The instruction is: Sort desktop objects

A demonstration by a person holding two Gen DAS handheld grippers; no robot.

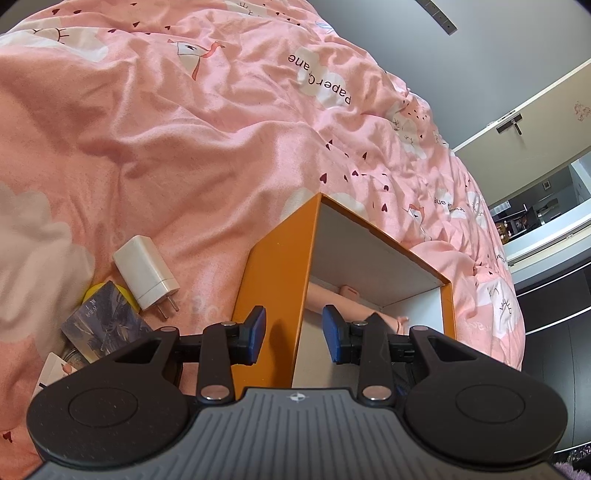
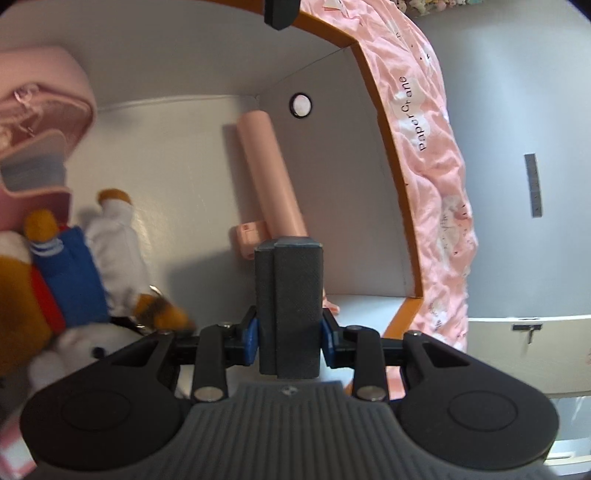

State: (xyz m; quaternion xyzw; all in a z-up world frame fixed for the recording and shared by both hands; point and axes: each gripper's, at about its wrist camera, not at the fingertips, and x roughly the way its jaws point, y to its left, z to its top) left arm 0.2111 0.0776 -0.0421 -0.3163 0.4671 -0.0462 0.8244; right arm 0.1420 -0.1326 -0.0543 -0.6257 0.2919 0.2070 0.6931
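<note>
An orange box (image 1: 273, 280) with white inner walls lies open on the pink bedspread (image 1: 184, 129). My left gripper (image 1: 294, 326) is open and straddles the box's near corner wall, one pad outside and one inside, neither visibly pressing. My right gripper (image 2: 289, 332) is shut on a dark grey textured block (image 2: 290, 295), held upright over the inside of the box (image 2: 184, 66). A pink tube (image 2: 269, 170), plush toys (image 2: 74, 277) and a pink pouch (image 2: 40, 122) lie in the box. A white charger plug (image 1: 146, 273) rests on the bedspread left of the box.
Beside the charger lie a dark patterned booklet (image 1: 103, 325), a yellow object (image 1: 98, 291) half under it, and a card (image 1: 55, 369). A dark finger tip (image 2: 280, 14) shows at the box's far rim. Beyond the bed are grey floor and a white door (image 1: 535, 110).
</note>
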